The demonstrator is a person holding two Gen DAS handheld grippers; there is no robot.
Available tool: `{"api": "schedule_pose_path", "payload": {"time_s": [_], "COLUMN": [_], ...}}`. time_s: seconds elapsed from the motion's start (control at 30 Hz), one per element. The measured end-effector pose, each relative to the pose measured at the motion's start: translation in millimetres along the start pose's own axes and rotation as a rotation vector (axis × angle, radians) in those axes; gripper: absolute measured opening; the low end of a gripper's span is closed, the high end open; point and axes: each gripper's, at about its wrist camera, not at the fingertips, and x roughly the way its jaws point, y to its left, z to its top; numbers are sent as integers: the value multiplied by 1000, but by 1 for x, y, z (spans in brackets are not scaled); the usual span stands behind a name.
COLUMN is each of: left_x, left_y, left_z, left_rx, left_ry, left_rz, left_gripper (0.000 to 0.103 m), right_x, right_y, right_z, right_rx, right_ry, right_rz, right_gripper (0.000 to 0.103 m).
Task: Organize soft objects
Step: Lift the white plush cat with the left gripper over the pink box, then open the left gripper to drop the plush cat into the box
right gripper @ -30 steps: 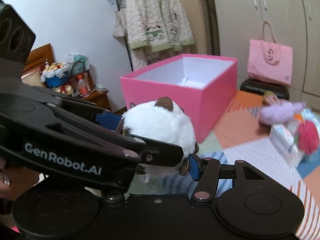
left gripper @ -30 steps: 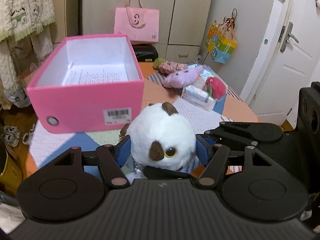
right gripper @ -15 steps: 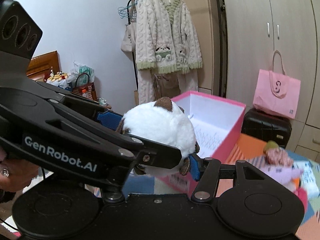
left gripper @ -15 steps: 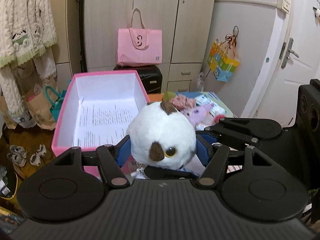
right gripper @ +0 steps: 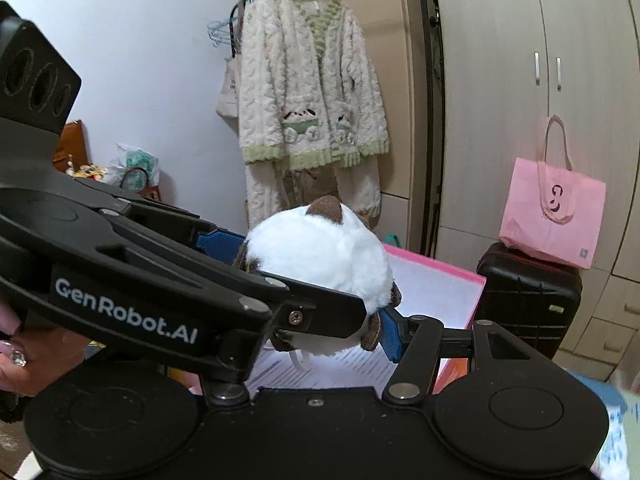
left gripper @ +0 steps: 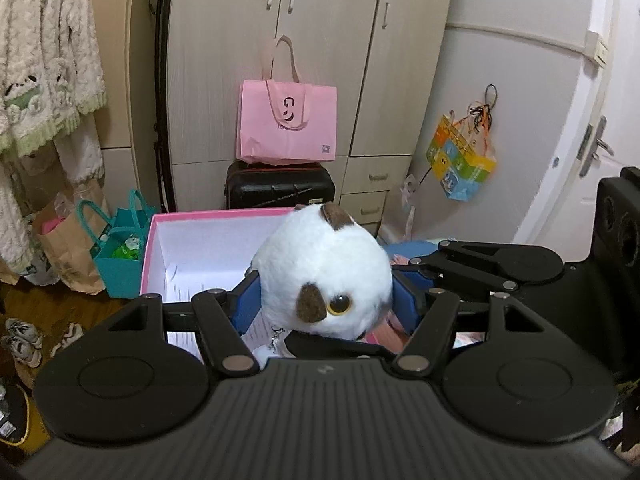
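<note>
A round white plush toy (left gripper: 324, 272) with brown ears and a yellow eye hangs in the air over the open pink box (left gripper: 154, 240). My left gripper (left gripper: 326, 300) is shut on it, blue pads (left gripper: 246, 304) pressing its sides. In the right wrist view the same plush toy (right gripper: 320, 252) is held by my right gripper (right gripper: 328, 344), whose blue pad (right gripper: 390, 332) presses a brown foot. Its other finger is hidden behind the left gripper's black body. The pink box (right gripper: 460, 280) lies just below, white inside with a printed sheet.
A pink tote bag (left gripper: 288, 124) sits on a black suitcase (left gripper: 280, 188) against the wardrobe behind the box. A teal bag (left gripper: 120, 256) and a paper bag stand on the floor at left. A fuzzy cardigan (right gripper: 312, 100) hangs nearby. A hand (right gripper: 16, 356) grips the left tool.
Both grippers rose with the plush toy and carried it from the table to above the pink box. The other soft toys on the table dropped almost out of view.
</note>
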Motion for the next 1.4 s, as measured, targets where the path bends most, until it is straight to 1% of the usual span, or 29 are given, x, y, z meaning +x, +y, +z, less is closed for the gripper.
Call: {"api": "schedule_pose_path", "payload": {"time_s": [0.1, 0.13, 0.23, 0.37, 0.47, 0.57, 0.7, 0.8, 0.87, 1.0, 1.1, 1.2, 1.23, 1.4], "left_x": [31, 44, 79, 119, 143, 157, 165, 170, 172, 170, 162, 147, 141, 104], "left_y": [17, 24, 44, 68, 83, 94, 102, 103, 104, 104, 99, 91, 89, 70], "left_z": [11, 14, 18, 12, 7, 2, 0, -1, 0, 1, 2, 4, 5, 11], "left_rx": [-6, -24, -84, -163, -225, -283, -328, -347, -352, -360, -331, -283, -271, -142], "left_ry": [6, 14, 62, 132, 187, 229, 242, 255, 261, 269, 260, 220, 210, 132], "left_rz": [-12, -14, -40, -74, -80, -97, -110, -113, -113, -110, -89, -74, -64, 20], "left_gripper": [65, 65, 65, 65, 64, 64, 63, 64, 65, 67, 67, 76, 78, 78], "right_x": [28, 39, 70, 103, 123, 134, 141, 145, 145, 140, 132, 120, 116, 88], "right_y": [-15, -21, -42, -58, -58, -53, -52, -49, -47, -44, -43, -42, -41, -34], "right_z": [4, 5, 4, -2, -5, -9, -7, -6, -6, -5, -4, -2, -2, -1], "right_rx": [-66, -78, -48, -28, -43, -98, -114, -129, -139, -147, -140, -129, -123, -97], "right_ry": [-12, -5, 57, 150, 218, 263, 300, 332, 338, 326, 307, 287, 282, 259], "right_rz": [-35, -41, -42, -43, -65, -98, -136, -172, -184, -184, -180, -177, -180, -173], "right_gripper": [65, 65, 64, 64, 64, 64, 64, 64, 64, 71, 72, 77, 77, 77]}}
